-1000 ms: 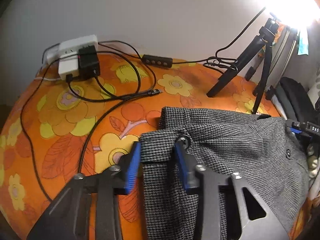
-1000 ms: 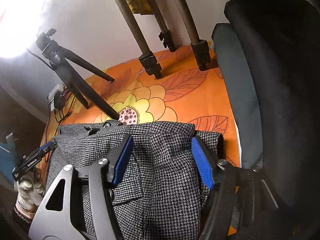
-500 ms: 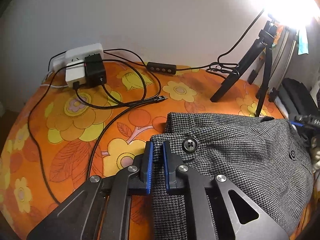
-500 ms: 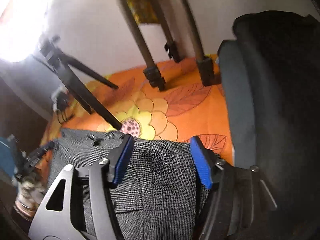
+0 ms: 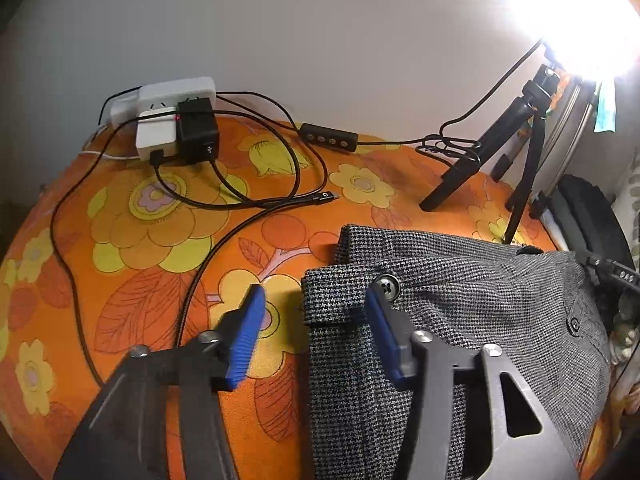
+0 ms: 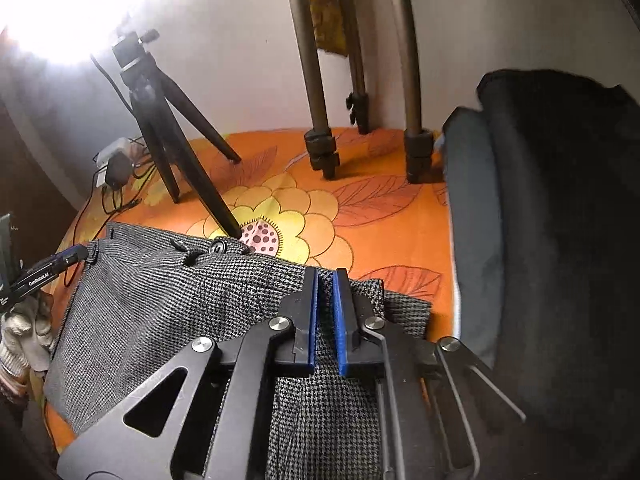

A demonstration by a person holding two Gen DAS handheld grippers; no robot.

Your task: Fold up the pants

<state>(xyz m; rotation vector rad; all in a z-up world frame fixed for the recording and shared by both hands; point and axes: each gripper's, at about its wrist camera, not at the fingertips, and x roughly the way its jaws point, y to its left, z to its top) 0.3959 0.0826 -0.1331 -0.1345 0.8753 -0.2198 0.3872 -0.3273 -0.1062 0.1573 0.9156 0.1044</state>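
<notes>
Grey houndstooth pants (image 5: 472, 312) lie on an orange flowered cloth (image 5: 160, 240), waistband toward the wall, with a dark button (image 5: 387, 285) near the corner. My left gripper (image 5: 316, 312) is open, its blue pads straddling the waistband's left corner. In the right wrist view the pants (image 6: 168, 304) spread to the left. My right gripper (image 6: 325, 280) is shut on the pants' waistband edge at its right side.
A white power strip with adapters (image 5: 176, 120) and black cables (image 5: 256, 184) sit at the back left. A small black tripod (image 6: 168, 120) and larger tripod legs (image 6: 320, 148) stand behind the pants. Dark cushions (image 6: 560, 240) lie at the right.
My left gripper, shut on the waistband corner half a second ago, has opened. My right gripper, open before, has closed on the waistband edge.
</notes>
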